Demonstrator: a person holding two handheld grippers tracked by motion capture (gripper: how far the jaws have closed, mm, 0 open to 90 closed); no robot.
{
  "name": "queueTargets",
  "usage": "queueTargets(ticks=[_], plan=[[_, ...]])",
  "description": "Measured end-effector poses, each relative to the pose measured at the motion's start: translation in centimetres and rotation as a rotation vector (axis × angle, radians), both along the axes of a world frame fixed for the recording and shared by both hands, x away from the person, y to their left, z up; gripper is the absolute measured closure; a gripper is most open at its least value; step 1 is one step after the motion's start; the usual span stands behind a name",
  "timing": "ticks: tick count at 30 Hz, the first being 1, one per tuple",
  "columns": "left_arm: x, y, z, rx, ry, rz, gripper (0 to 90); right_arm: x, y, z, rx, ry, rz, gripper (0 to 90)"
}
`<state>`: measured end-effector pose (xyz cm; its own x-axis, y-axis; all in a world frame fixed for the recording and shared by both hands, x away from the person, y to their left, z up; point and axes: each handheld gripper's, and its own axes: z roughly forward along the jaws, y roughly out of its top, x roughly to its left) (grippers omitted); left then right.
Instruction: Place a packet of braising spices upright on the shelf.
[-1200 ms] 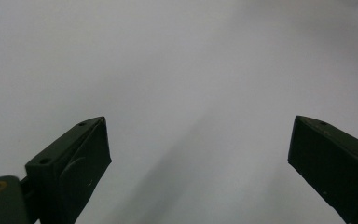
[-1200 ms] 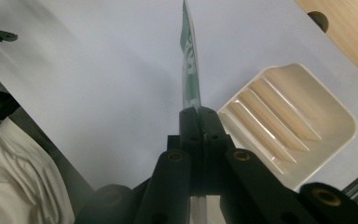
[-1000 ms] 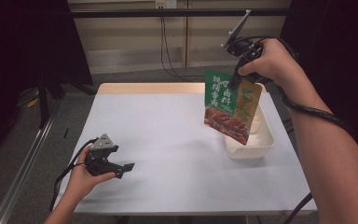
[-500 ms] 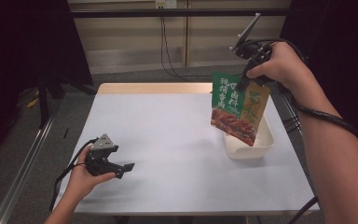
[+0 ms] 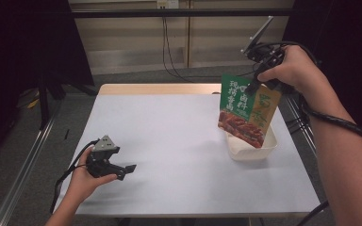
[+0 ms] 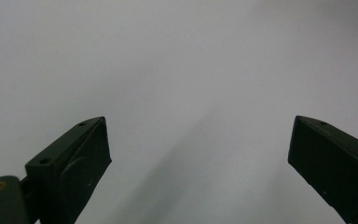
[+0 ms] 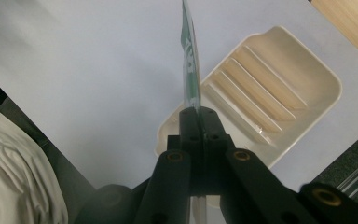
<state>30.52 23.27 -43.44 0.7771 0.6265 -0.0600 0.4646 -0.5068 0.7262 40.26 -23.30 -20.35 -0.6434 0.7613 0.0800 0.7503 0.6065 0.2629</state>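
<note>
- Pouch (image 5: 246,109) hangs upright over the cream tray (image 5: 268,146) at the counter's (image 5: 169,141) right edge; it has shifted right and slightly up from a second ago, when it hung left of the tray.
- Right hand-held gripper (image 5: 256,86): jaws pressed together on the pouch's top edge, pouch edge-on between them (image 7: 192,79).
- Left hand-held gripper (image 5: 128,168): unmoved at front left, jaws spread wide, holding nothing, low over bare counter.
</note>
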Motion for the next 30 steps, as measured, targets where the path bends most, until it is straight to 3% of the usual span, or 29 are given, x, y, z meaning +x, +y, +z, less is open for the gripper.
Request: queueTargets(ticks=[11,26,28,30], plan=[[0.0,-0.1,-0.1,-0.003,0.000,0.011,5.2,-0.5,-1.1,0.1,-0.005,-0.020,-0.002,90.0],[0.0,-0.1,0.0,0.006,-0.003,-0.001,5.3,-0.8,-2.0,-0.3,-0.014,0.005,-0.016,90.0],[0.0,-0.1,-0.1,-0.010,-0.004,0.007,5.3,-0.9,-2.2,-0.3,-0.021,0.005,-0.013,90.0],[0.0,-0.1,0.0,0.004,-0.005,0.002,5.3,-1.0,-2.4,-0.2,-0.015,0.012,-0.016,90.0]])
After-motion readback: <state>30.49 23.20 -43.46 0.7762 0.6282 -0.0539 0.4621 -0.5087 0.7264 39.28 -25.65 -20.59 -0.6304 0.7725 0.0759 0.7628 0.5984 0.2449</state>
